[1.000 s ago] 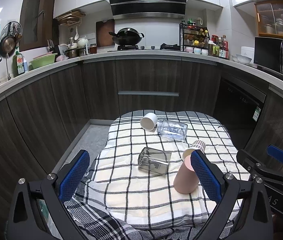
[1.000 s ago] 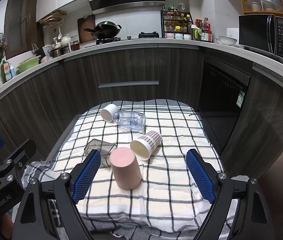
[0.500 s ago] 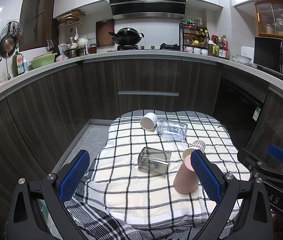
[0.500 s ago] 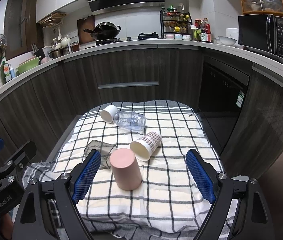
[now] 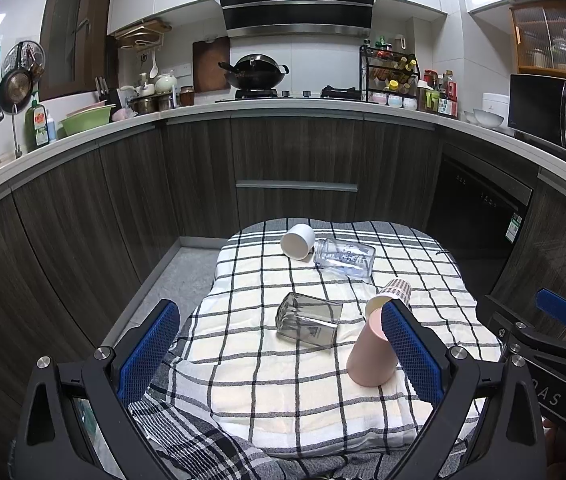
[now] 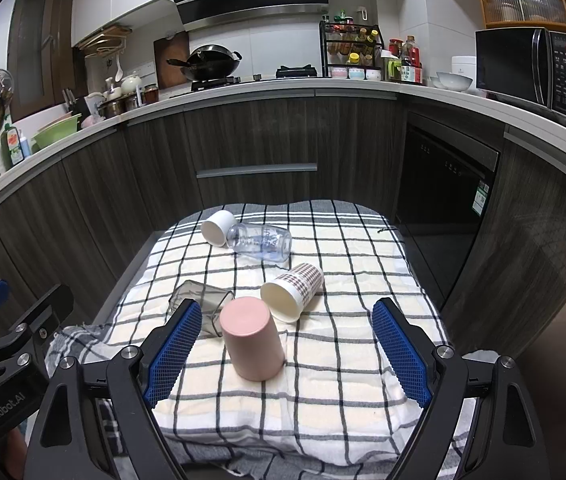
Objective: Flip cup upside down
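A pink cup (image 6: 253,344) stands upside down on the checked cloth (image 6: 343,360), near the front; it also shows in the left wrist view (image 5: 369,358). A plaid paper cup (image 6: 293,290) lies on its side just behind it. A grey square glass (image 5: 309,319) lies on its side left of the pink cup. A white cup (image 5: 298,240) and a clear bottle (image 5: 345,258) lie at the far end. My left gripper (image 5: 279,344) is open and empty, held back from the cups. My right gripper (image 6: 287,346) is open and empty, with the pink cup between its fingers' lines.
The cloth covers a low table (image 5: 243,444) in a kitchen. Dark cabinets (image 5: 295,168) curve around behind and at both sides. A grey floor strip (image 5: 175,276) runs left of the table. A dishwasher front (image 6: 443,184) stands at the right.
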### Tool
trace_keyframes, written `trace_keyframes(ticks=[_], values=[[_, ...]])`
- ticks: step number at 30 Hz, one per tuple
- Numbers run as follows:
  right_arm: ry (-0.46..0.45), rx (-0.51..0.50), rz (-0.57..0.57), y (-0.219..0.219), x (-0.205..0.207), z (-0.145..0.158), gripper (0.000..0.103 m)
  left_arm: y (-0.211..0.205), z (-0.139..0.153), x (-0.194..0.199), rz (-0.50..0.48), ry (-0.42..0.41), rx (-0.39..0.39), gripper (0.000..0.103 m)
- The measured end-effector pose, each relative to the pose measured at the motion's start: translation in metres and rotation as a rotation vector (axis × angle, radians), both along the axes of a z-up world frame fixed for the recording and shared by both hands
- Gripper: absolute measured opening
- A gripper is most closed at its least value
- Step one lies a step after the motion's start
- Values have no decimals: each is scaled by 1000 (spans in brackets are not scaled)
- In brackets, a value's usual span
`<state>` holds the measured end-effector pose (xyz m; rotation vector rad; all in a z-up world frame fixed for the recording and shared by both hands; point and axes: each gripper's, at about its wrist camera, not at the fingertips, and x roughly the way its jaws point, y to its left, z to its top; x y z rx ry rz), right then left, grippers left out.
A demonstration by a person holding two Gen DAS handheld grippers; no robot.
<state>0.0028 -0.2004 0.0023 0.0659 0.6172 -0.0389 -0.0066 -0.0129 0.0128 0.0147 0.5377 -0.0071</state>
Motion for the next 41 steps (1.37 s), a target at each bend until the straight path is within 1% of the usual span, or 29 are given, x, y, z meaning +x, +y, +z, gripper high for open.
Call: trace_keyframes(ticks=[31, 41], values=[[-1, 6, -2, -2, 0, 0, 87, 0, -3, -4, -6, 2, -9, 103], [0, 8, -2, -3, 0, -1, 87, -1, -2, -3, 7, -1, 6, 103]])
